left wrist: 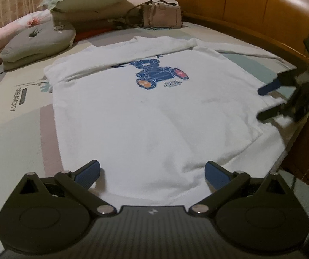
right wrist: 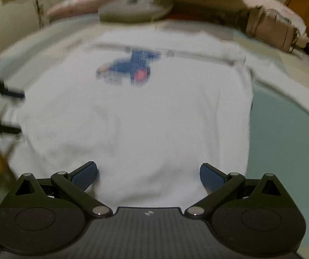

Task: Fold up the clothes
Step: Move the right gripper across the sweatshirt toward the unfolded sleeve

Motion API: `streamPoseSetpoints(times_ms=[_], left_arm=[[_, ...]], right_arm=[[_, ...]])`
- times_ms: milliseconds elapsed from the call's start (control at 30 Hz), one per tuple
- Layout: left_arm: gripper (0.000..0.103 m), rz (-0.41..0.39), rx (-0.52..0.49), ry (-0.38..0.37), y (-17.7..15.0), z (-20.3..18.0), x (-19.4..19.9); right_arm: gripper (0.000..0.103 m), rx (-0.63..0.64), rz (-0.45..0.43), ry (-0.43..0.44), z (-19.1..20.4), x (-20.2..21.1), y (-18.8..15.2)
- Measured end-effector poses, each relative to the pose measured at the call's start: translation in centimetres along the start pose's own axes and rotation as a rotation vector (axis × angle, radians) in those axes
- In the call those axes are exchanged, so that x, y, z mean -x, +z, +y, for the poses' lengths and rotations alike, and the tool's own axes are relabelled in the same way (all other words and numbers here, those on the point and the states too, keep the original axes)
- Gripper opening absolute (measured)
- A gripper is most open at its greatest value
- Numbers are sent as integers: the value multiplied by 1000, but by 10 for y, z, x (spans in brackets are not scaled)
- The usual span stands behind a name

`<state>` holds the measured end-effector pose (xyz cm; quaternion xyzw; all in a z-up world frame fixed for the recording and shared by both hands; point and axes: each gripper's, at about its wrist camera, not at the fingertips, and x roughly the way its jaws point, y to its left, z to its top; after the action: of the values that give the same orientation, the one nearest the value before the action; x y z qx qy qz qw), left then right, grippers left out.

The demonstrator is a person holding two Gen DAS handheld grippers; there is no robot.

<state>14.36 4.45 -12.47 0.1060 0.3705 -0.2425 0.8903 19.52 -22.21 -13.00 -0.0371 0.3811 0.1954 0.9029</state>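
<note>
Now both grippers, left gripper [left wrist: 152, 173] and right gripper [right wrist: 149, 173], hover jaws apart over the white printed cotton T-shirt [left wrist: 145, 116] on the bed [left wrist: 14, 112].

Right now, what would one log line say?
white T-shirt: flat on bed | left gripper: open | right gripper: open | folding: partly begun

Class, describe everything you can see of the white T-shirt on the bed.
The white T-shirt lies flat on the patterned bed sheet, soft fabric, printed with a blue bear-like figure with orange and red patches. Its far part, sleeves included, looks folded across the print's top. The open left gripper and open right gripper hover at its near edges.
</note>
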Motion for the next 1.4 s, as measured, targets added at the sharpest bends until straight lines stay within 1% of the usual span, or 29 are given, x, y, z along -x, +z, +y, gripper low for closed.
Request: streamPoseSetpoints(times_ms=[133,233,400,433,533,600,633,700,800,833,900,933,1000,1067,1167,1267,1400], left_arm=[[102,-8,-5,13,2,-1,3],[102,-40,16,32,10,1,6],[102,-95,41,35,24,-3,12],[102,-99,40,37,26,-4,12],[102,-92,28,50,25,-5,10],[102,-80,33,57,23,-3,8],[102,-76,39,59,22,-2,8],[102,-74,50,61,21,1,9],[102,-90,52,59,22,1,12],[102,-95,52,56,23,1,13],[102,-100,47,46,24,-1,14],[102,-98,41,42,25,-3,13],[102,-92,26,37,24,-7,12],[102,-84,12,33,23,-11,11],[102,-73,10,35,23,-13,10],[102,-69,18,39,23,-13,9],[102,-71,17,47,23,-13,9]], right_arm=[[103,-19,-21,-4,-6,-7,11],[103,-34,-37,-7,-11,-13,20],[103,-58,-64,-13,-18,-22,34],[103,-72,-59,-15,-21,-28,37],[103,-140,-3,-43,-36,-58,42],[103,-105,-27,-88,-42,-59,39],[103,-103,-20,-121,-45,-59,40],[103,-128,-22,-135,-52,-55,41],[103,-196,-22,-126,-49,-42,47],[103,-195,-27,-108,-42,-36,46],[103,-194,-39,-47,-29,-23,41],[103,-193,-32,-26,-23,-20,36],[103,-188,4,-13,-12,-19,23],[103,-191,42,-41,-9,-23,8],[103,-152,-11,-93,2,-18,-12],[103,-119,-8,-131,9,-20,-14],[103,-113,30,-122,8,-22,-8]])
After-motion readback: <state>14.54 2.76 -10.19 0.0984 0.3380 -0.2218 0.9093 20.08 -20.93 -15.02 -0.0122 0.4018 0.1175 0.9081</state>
